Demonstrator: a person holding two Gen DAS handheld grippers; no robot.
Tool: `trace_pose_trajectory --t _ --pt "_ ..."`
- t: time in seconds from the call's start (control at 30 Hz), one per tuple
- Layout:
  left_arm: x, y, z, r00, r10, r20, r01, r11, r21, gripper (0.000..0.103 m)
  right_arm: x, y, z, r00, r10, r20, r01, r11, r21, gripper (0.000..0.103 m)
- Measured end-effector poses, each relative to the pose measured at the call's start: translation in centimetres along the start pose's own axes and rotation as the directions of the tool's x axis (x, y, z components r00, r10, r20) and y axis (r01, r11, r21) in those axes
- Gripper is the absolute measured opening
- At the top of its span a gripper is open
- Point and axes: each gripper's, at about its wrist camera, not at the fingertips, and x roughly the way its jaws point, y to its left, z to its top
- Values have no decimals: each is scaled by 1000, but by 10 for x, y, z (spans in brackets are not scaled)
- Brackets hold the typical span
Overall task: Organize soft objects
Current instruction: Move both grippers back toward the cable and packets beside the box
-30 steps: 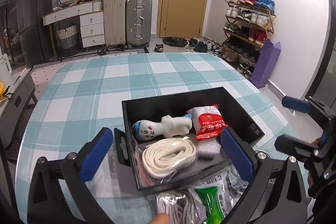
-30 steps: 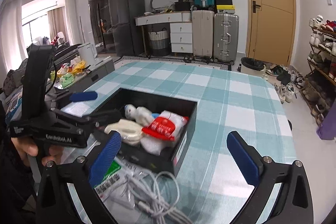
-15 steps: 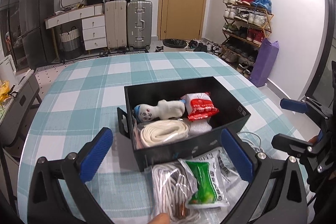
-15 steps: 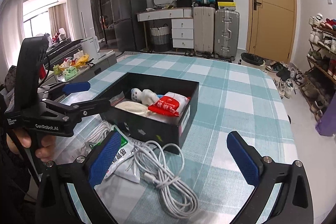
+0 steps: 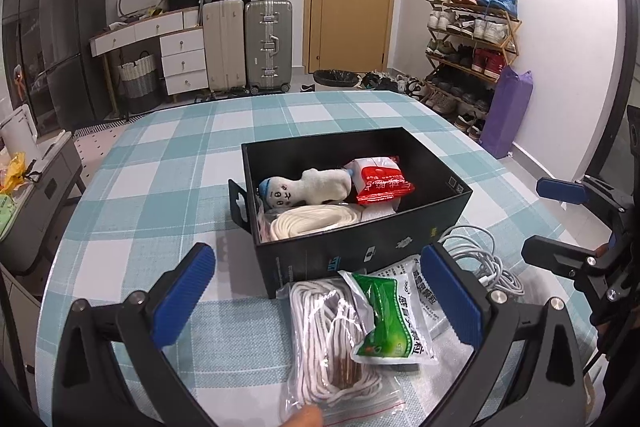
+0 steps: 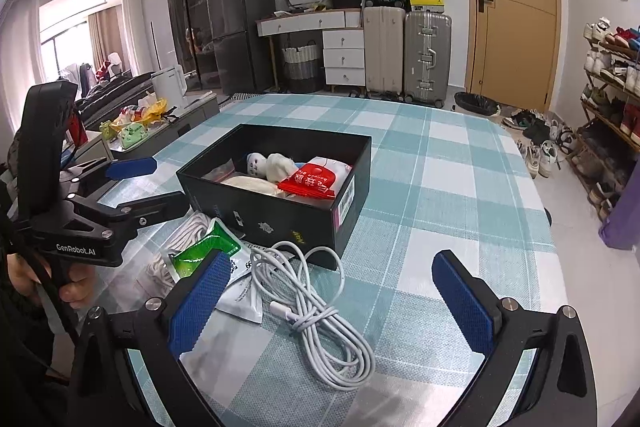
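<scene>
A black box [image 5: 360, 255] [image 6: 280, 219] sits mid-table holding a white plush doll [image 5: 308, 185] [image 6: 268, 165], a red packet [image 5: 380, 181] [image 6: 316, 181] and a coiled white strap [image 5: 312, 221]. In front of it lie a bagged striped rope [image 5: 332, 343] [image 6: 188, 231], a green-and-white packet [image 5: 390, 323] [image 6: 208, 253] and a white cable [image 5: 476, 259] [image 6: 316, 303]. My left gripper [image 5: 326, 301] [image 6: 152, 183] is open, empty, hovering over the bags. My right gripper [image 6: 332, 307] [image 5: 548, 219] is open, empty, above the cable.
The table wears a teal-and-white checked cloth [image 5: 160, 187] [image 6: 440, 187]. A person's hand [image 6: 60, 283] holds the left gripper's handle. Suitcases [image 5: 248, 47], a drawer desk, a shoe rack [image 5: 468, 39] and a door stand beyond the table's far edge.
Both grippers have drawn back toward me from the box. The bags and the cable in front of the box have come into fuller view. Both stay open.
</scene>
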Motion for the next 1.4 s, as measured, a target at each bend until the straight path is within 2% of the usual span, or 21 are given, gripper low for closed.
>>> trace_pose_trajectory --t 0.37,0.93,1.17,1.4 --pt "3 -3 -17 1000 -4 -26 3 1000 -5 103 1 1 -1 1000 -1 -18 1 1000 -2 102" --pt "10 1 -37 997 1 -80 -2 1000 -6 103 31 2 -18 988 19 -156 -22 1000 -13 102" --pt "17 8 -38 993 -9 -117 5 999 -37 103 45 4 -25 979 -15 -203 10 1000 -25 102" --pt "19 5 -38 992 -32 -125 29 999 -24 103 57 8 -29 969 -57 -239 46 998 -52 102"
